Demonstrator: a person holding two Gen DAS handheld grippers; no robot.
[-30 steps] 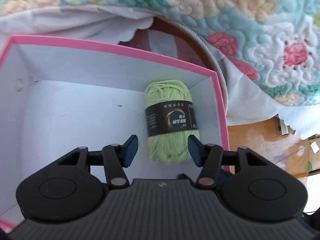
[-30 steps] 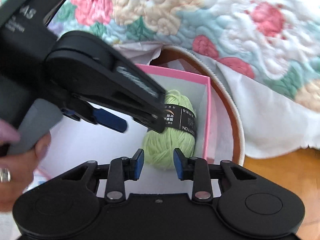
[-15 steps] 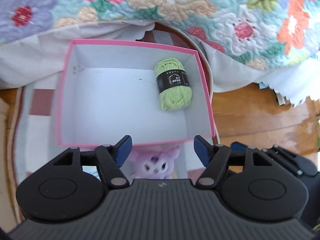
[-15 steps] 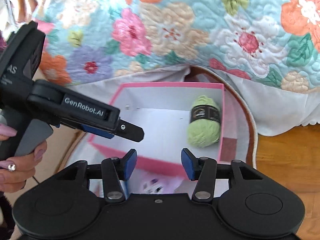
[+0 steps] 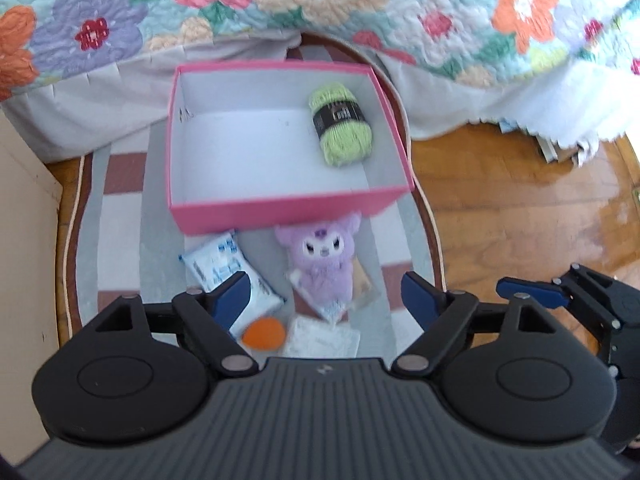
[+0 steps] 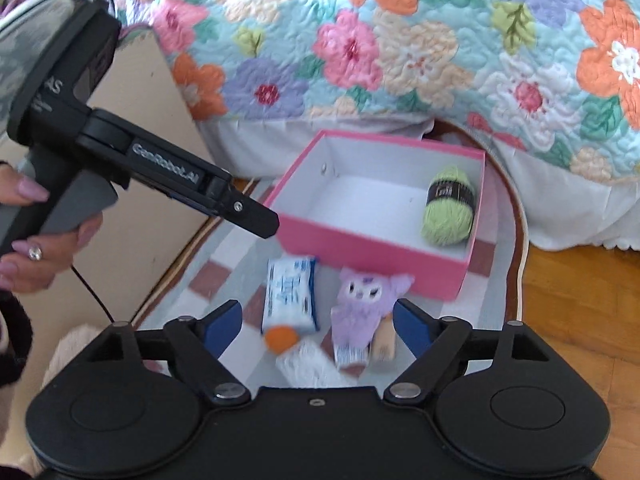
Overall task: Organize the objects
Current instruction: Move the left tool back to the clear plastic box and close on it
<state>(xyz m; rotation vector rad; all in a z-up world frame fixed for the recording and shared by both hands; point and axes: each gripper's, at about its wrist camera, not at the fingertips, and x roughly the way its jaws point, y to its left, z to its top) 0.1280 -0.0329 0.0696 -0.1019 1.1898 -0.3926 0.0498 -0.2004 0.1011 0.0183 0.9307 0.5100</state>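
Both tools have pulled up and back from the pink box [image 5: 280, 212]. The left tool [image 5: 326, 298] and right tool [image 6: 318, 322] are opening wider, nothing between them. The green yarn [image 5: 342, 124] lies in the box's far right corner; 1 purple plush [image 5: 320, 258] now shows on the rug.

Pink box [image 5: 280, 212], green yarn [image 5: 342, 128], purple plush [image 5: 320, 256], floral quilt [image 5: 360, 8].
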